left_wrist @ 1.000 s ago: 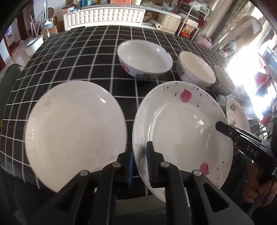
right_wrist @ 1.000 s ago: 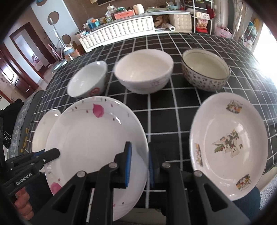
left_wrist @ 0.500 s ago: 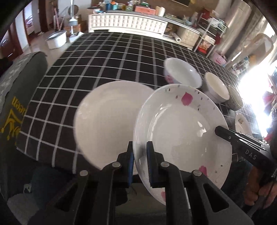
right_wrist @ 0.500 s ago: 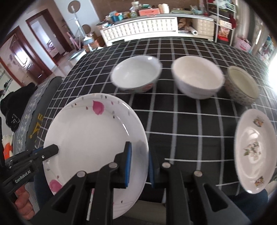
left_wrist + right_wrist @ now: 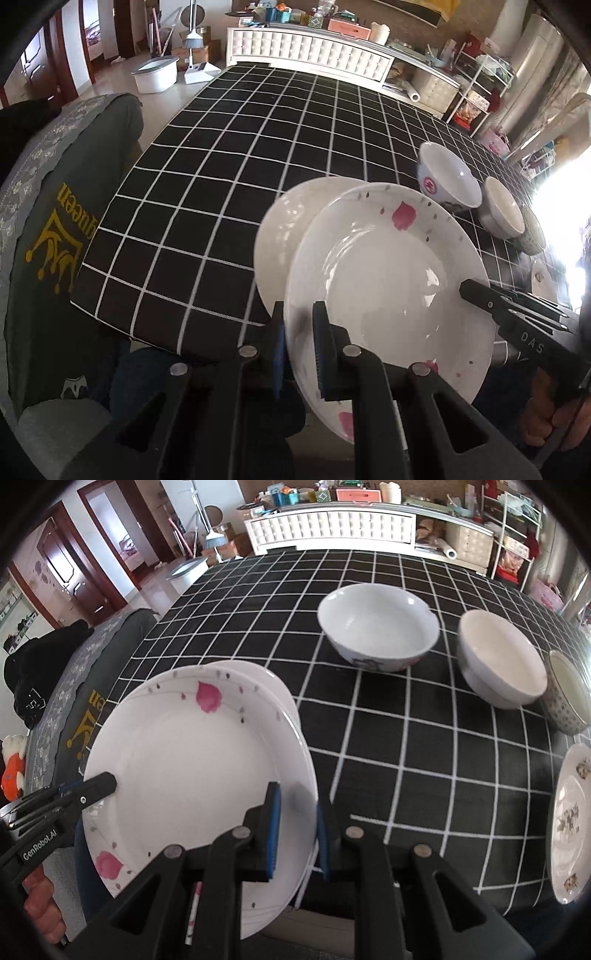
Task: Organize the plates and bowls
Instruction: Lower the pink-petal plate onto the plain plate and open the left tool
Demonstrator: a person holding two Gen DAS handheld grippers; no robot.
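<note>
The left gripper [image 5: 298,343] is clamped on the near rim of the pink-petal plate [image 5: 384,291], held over the plain white plate [image 5: 280,229] at the bench [image 5: 221,177] edge. The right gripper [image 5: 295,827] pinches the opposite rim (both jaws nearly closed). Three bowls [image 5: 376,627] stand farther right.

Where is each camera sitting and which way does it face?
Left wrist: on the left gripper, facing forward and rightward across the checked table; its fingers pinch the pink-petal plate; the right gripper and hand show opposite.
Right wrist: on the right gripper, facing forward and leftward; its fingers pinch that plate's other edge; the left gripper shows opposite.
Shared: the plate, plain plate beneath, three bowls.
</note>
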